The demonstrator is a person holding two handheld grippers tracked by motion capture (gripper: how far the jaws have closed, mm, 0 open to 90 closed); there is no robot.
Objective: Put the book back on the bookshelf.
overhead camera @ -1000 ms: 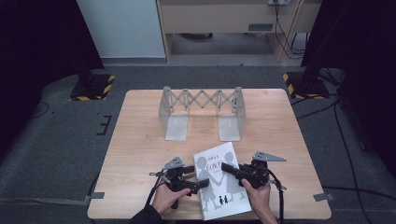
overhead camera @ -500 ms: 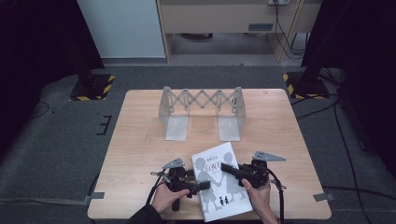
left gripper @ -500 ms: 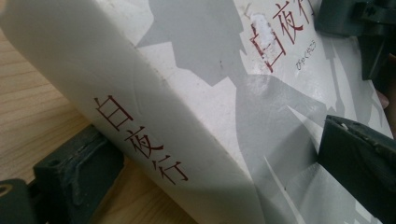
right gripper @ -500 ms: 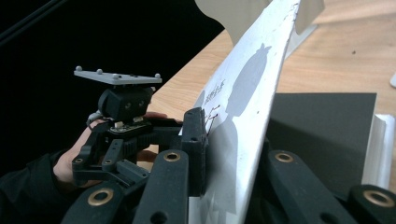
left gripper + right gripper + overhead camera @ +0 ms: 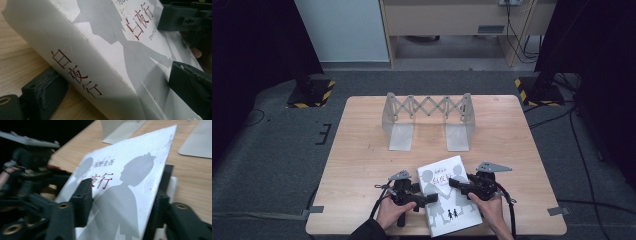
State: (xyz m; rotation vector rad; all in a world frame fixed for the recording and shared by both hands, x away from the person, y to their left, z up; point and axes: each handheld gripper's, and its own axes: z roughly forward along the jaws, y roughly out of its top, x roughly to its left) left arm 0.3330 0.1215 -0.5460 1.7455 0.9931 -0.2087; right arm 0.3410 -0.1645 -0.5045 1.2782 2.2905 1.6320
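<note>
Book: a white paperback with grey silhouette figures and red characters on cover and spine [image 5: 449, 194] is seen lying on the light wooden table [image 5: 362, 150], between the two tongs at the near edge
Left tongs: the left gripper [image 5: 424, 198] is held at the book's spine side; in the left gripper view one black jaw is seen under the spine and the other over the cover, so the book's edge is pinched between them
Right tongs: the right gripper [image 5: 457, 184] is placed at the opposite edge of the book; its jaws have just been opening and are spread, one above the cover and one beyond the lifted edge, with the cover between them and not pressed
Cover: in the right gripper view it is seen raised and tilted towards the left gripper
Beyond the tongs: a grey metal scissor-lattice stand with two flat feet [image 5: 429, 120] is set well apart from the book, farther up the table
Hands: both grippers are gripped from below the book's near corners
</note>
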